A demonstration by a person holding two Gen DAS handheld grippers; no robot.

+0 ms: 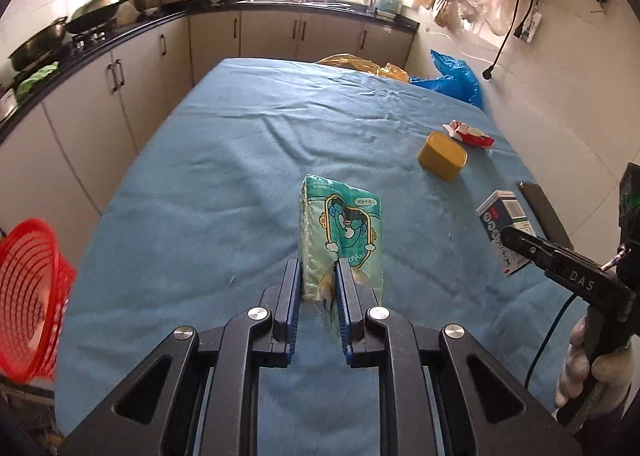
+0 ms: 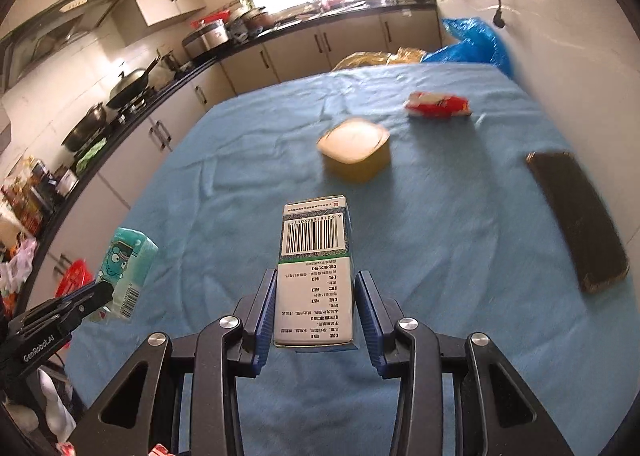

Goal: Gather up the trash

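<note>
My left gripper (image 1: 318, 268) is shut on a green tissue pack (image 1: 340, 228) with a cartoon print, holding it upright over the blue-clothed table (image 1: 224, 183). My right gripper (image 2: 316, 276) is shut on a white and blue carton (image 2: 314, 240), barcode side up, held above the cloth. On the cloth beyond lie a yellow tub (image 2: 356, 151) and a red wrapper (image 2: 438, 103). The right wrist view also shows the left gripper (image 2: 100, 292) and the tissue pack (image 2: 126, 264) at lower left. The right gripper (image 1: 516, 240), a hand on its grip, shows at the right of the left wrist view.
A red mesh basket (image 1: 28, 296) stands off the table's left side. A black phone (image 2: 576, 215) lies near the right edge. Blue (image 1: 456, 75) and yellow (image 1: 360, 63) plastic bags sit at the far end. Kitchen counters with pans (image 1: 92, 15) run along the left and back.
</note>
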